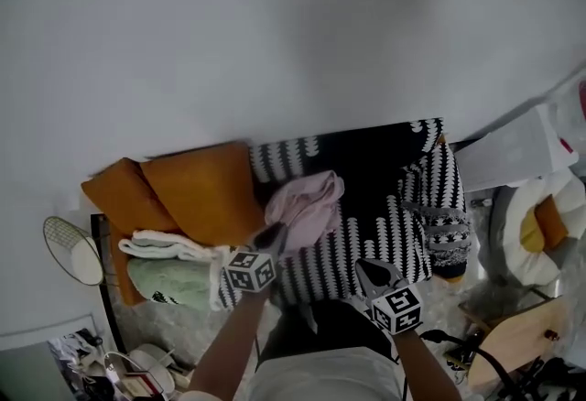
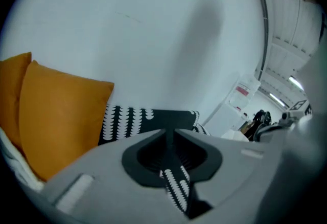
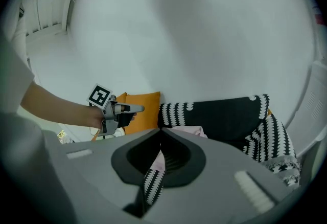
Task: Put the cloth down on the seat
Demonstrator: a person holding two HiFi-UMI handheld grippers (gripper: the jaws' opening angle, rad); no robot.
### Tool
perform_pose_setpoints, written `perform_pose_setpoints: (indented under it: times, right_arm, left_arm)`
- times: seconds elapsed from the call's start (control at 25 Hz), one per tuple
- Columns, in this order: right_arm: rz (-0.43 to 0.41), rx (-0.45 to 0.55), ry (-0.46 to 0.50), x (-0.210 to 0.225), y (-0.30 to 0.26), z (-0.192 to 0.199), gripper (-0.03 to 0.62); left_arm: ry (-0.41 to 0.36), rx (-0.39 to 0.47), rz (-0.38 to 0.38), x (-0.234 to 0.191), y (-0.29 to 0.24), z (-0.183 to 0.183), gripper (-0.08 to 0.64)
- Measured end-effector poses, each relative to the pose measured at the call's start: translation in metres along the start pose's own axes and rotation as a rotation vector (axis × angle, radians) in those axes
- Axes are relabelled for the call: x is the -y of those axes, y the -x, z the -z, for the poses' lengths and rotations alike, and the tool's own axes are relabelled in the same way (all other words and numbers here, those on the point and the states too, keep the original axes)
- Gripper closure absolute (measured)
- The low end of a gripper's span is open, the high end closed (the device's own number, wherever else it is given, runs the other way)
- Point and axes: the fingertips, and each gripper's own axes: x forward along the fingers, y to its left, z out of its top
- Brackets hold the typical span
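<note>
A pink cloth (image 1: 307, 205) lies crumpled on the seat (image 1: 389, 230), a sofa under a black-and-white patterned cover. My left gripper (image 1: 275, 234) hovers at the cloth's lower left edge; its jaws meet at the tips and nothing is between them. In the left gripper view (image 2: 168, 131) only the patterned cover (image 2: 153, 118) shows past the jaws. My right gripper (image 1: 366, 269) hangs over the seat's front edge, shut and empty. In the right gripper view (image 3: 161, 130) the cloth (image 3: 191, 130) lies just beyond the tips, and the left gripper (image 3: 134, 109) shows to the left with nothing in it.
Two orange cushions (image 1: 197, 193) lean at the seat's left end, with folded white and green towels (image 1: 169, 276) in front of them. A round mesh racket (image 1: 73, 251) lies far left. A white round chair (image 1: 545, 225) and a wooden stool (image 1: 513, 344) stand at the right. A white wall rises behind.
</note>
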Motion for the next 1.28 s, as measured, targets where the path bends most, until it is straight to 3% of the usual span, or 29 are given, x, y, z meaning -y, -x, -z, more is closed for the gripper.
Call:
perform_pose_setpoints:
  times: [0.2,0.64,1.28]
  right_arm:
    - [-0.004,0.011,0.023,-0.03,0.008,-0.002,0.586]
    - [0.006,0.029,0.091,-0.114,0.039,0.025,0.586]
    - [0.048,0.116,0.118,-0.238,0.138,0.108,0.586]
  left_arm:
    - [0.005,0.022,-0.013,0.006,0.04,0.005,0.551]
    - [0.02,0.09,0.042,0.03,0.146,0.038,0.558]
    - [-0.022,0.156,0.107,0.098,0.328,0.122,0.558]
